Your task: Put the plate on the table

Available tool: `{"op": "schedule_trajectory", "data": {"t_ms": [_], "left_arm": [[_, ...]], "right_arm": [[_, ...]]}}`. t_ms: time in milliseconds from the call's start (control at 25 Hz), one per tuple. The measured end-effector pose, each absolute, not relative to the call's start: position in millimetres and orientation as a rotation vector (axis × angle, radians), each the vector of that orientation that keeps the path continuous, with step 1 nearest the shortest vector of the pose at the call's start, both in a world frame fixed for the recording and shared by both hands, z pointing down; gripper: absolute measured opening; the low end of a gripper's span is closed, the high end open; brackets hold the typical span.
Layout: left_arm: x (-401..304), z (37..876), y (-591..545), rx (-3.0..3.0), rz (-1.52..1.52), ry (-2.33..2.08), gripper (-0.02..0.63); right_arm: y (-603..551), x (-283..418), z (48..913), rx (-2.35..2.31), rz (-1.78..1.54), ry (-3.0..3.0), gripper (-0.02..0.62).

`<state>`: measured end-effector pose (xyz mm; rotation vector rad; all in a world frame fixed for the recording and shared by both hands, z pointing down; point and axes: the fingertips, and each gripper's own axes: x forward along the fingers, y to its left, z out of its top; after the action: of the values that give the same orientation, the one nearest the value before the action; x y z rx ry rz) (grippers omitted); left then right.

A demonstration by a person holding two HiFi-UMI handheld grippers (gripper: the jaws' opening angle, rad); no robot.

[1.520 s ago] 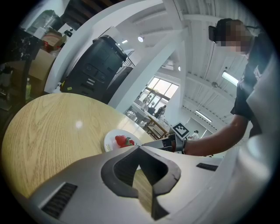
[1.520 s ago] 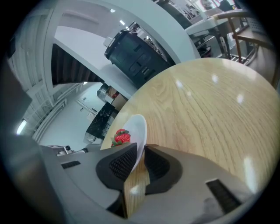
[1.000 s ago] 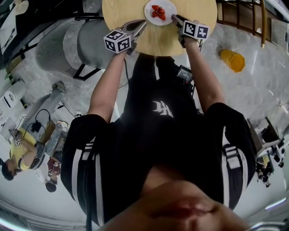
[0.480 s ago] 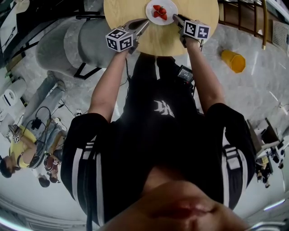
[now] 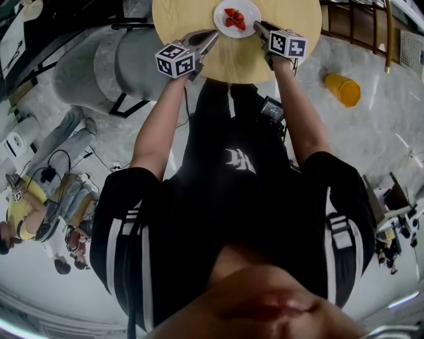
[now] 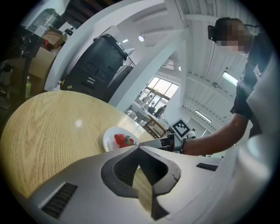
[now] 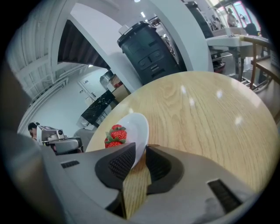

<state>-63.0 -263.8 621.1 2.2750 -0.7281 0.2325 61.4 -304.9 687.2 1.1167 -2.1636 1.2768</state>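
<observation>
- Round pale wooden table (image 5: pixel 179 20), top of frame, on grey marbled floor (image 5: pixel 371 132), bears white plate (image 5: pixel 250 12).
- My right gripper (image 5: pixel 257 26), jaws just opening, straddles its rim; left gripper (image 5: pixel 213 34) closed, empty.

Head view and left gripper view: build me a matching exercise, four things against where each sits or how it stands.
Things:
1. plate
2. strawberries
3. orange cup
4. left tool

Places or states:
a. on the floor
b. jaws together, nothing between them
c. on the round table
d. on the plate

Pairs: 1-c, 2-d, 3-a, 4-b.
</observation>
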Motion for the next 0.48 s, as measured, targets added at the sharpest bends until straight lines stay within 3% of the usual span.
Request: {"op": "schedule_trajectory", "data": {"t_ms": [480], "left_arm": [[-63.3,621.1,-266.6,2.276,0.234,-0.727,0.002]], "right_arm": [[-305.6,62.7,688.8,1.093,1.139,-2.133,0.092]]}}
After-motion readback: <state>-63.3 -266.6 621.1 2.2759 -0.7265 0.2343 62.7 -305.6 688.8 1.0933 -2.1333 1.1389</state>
